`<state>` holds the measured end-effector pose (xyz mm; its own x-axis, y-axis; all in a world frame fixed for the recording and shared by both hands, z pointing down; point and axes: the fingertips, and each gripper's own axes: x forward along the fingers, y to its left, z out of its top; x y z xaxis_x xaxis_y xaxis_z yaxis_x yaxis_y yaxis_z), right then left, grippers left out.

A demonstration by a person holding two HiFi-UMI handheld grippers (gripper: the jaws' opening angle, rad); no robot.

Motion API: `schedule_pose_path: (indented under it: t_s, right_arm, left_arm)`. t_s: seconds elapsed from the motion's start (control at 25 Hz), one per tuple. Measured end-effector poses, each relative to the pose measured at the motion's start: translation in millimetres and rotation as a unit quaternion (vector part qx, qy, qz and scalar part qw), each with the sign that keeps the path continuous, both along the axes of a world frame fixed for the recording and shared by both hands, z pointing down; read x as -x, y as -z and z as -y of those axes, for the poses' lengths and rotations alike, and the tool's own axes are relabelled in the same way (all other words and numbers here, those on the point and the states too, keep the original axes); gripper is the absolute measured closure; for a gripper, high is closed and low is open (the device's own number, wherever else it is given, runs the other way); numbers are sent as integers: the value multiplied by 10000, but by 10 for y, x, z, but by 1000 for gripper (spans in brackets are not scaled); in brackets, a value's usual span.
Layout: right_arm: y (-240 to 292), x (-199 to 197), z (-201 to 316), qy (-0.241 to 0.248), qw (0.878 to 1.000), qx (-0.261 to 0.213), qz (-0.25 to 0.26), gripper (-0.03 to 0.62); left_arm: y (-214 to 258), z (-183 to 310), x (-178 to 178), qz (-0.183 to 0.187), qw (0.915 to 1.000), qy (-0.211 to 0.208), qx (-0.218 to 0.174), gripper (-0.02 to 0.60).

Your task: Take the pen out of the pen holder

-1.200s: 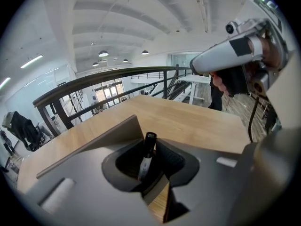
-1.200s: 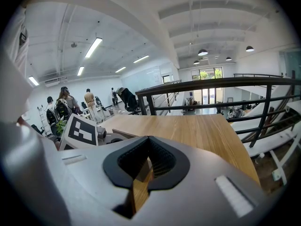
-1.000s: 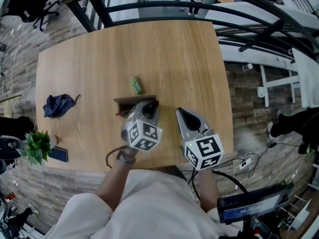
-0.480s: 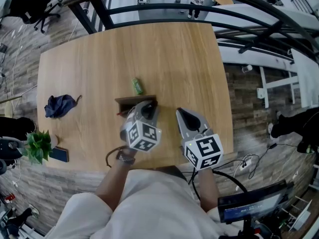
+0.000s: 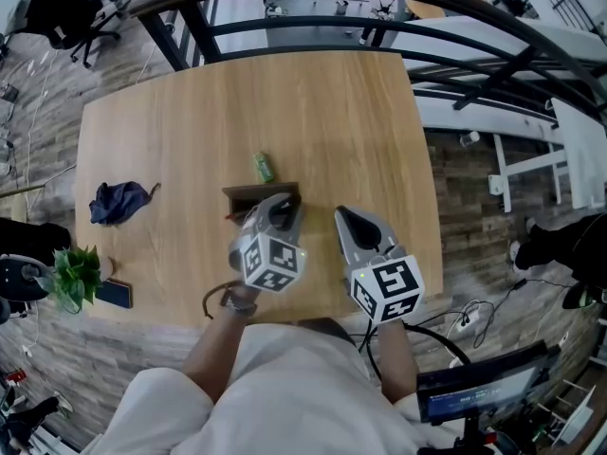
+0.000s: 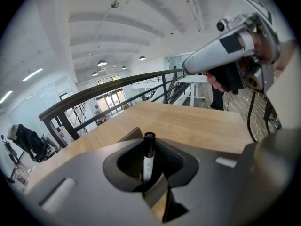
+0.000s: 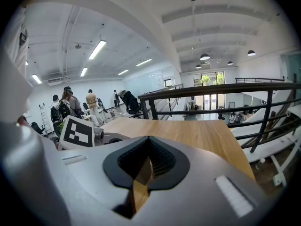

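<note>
Left gripper was out over the table, reaching forward from the body on a bent forearm, a band on the wrist; its marker cube faced up at the camera and its nose tipped down and away, right at the right-hand end of the dark brown pen holder; in the left gripper view the jaws were drawn in on the pen, which stood upright in the hollow between the pads, black cap on top, white barrel below; its lower end was hidden by the jaws, so whether it sat inside the holder could not be told; a brown corner of the holder poked up just behind it

Right gripper hung just beside the left one, apart from it, its nose angled forward and a touch inward, over the near part of the table; its jaws sat almost together, only a thin slit between them with bare wood showing through, and nothing held; from the left gripper view it was seen up high, a hand wrapped round its grip

Beyond the holder a small green object lay on the wood; well off to the left lay a crumpled blue cloth, and near the table's front left corner a green plant and a dark phone
</note>
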<state>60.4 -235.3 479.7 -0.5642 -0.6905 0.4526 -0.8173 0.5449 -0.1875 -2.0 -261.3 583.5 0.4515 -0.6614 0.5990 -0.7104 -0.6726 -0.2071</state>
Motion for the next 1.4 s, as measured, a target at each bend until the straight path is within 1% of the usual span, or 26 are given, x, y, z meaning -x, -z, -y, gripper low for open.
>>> schedule_pose_path:
  t_s: [0.48, 0.68, 0.84, 1.16, 1.4]
  right_arm:
    - [202, 15, -2, 58, 9995, -299, 69, 592]
    - [305, 12, -11, 96, 9990, -432, 84, 592]
    - [394, 12, -6, 128, 9983, -555, 97, 592]
    - [557, 70, -11, 230, 9967, -769, 136, 592]
    - [675, 176, -18, 368, 9949, -927, 158, 592]
  left_arm:
    - [322, -8, 15, -296, 9991, 112, -296, 515]
    - [473, -2, 36, -555, 9975, 243, -356, 515]
    - [595, 9, 46, -639, 9964, 300, -465, 515]
    - [854, -26, 107, -840, 9933, 400, -686, 515]
    - [1113, -31, 237, -1031, 9889, 544, -920, 515]
